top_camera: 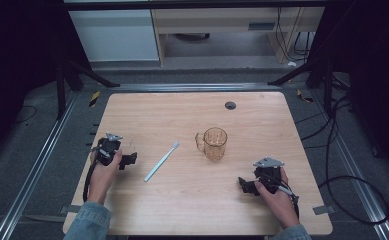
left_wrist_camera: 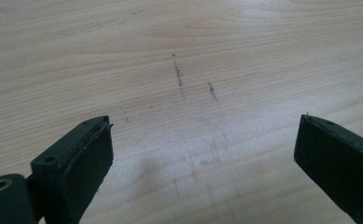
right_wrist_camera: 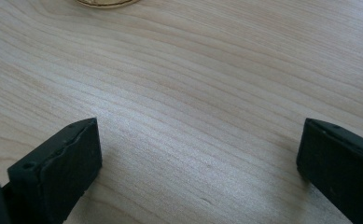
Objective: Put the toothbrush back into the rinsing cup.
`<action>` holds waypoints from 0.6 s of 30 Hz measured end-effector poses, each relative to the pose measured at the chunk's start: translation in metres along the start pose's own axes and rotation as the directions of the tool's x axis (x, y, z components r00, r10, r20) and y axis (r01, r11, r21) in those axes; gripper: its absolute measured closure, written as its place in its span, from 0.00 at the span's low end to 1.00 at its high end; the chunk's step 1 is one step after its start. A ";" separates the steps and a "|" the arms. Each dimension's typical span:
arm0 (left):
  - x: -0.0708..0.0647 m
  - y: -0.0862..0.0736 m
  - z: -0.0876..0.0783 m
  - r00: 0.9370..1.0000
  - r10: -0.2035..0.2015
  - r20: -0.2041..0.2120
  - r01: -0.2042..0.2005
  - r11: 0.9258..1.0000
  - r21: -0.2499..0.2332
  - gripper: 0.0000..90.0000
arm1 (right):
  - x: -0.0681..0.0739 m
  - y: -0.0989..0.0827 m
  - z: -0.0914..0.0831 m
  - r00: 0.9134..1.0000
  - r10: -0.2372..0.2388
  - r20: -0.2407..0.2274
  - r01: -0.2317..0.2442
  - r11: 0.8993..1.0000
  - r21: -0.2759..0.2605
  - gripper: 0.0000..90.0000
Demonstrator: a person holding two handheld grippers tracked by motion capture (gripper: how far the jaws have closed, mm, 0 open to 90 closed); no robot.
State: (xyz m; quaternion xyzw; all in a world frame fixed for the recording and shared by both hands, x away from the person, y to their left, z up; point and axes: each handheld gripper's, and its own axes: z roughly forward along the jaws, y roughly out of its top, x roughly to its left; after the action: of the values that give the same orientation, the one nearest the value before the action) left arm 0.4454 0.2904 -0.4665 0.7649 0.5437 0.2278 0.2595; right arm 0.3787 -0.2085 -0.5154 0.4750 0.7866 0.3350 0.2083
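Here, toothbrush (top_camera: 161,161): pale, blue-white, lying flat on the bare wood near the middle of the table, a little left of centre. It runs on a slant, bristle head up and to the right, handle end down and to the left. Nothing touches it.
Mug (top_camera: 215,143): clear amber glass, upright, handle turned to the left. It stands near the toothbrush's head end, apart from it. In the right gripper view its base (right_wrist_camera: 105,3) cuts in at the top edge.
Left gripper (top_camera: 131,159): held in the person's left hand (top_camera: 103,167), low over the table just left of the toothbrush's handle end and nearest to it, jaws pointing right toward it without touching. In the left gripper view (left_wrist_camera: 202,140) the two black jaws stand wide apart with bare scuffed wood between them, holding nothing.
Right gripper (top_camera: 244,185): held in the right hand (top_camera: 276,192) near the front right of the table, below the mug and well apart from the toothbrush, jaws pointing left. In the right gripper view (right_wrist_camera: 200,140) the jaws are spread wide over plain wood grain, empty.
Table (top_camera: 147,112): light wood with rounded corners and a small dark round cap (top_camera: 230,105) near the far edge.
Surroundings: metal rails (top_camera: 42,155) run along the table's sides, and black cables (top_camera: 342,175) lie on the grey floor to the right.
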 end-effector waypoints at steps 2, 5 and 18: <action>-0.001 0.002 -0.005 1.000 0.002 -0.002 -0.002 1.000 0.005 0.04 | 0.000 0.000 0.000 1.000 -0.001 0.000 0.001 1.000 0.000 0.00; -0.004 0.003 -0.017 1.000 0.018 0.001 -0.018 1.000 0.017 0.05 | 0.000 0.000 0.000 1.000 0.001 -0.001 -0.001 1.000 0.000 0.00; -0.022 0.035 -0.045 0.989 0.132 0.071 -0.139 0.985 0.102 0.13 | 0.002 0.000 -0.001 1.000 0.020 0.010 -0.020 1.000 -0.001 0.00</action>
State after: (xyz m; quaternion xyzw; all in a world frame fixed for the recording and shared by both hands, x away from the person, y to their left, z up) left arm 0.4352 0.2666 -0.4107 0.8197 0.4933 0.1911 0.2196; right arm 0.3774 -0.2075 -0.5152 0.4844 0.7807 0.3348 0.2092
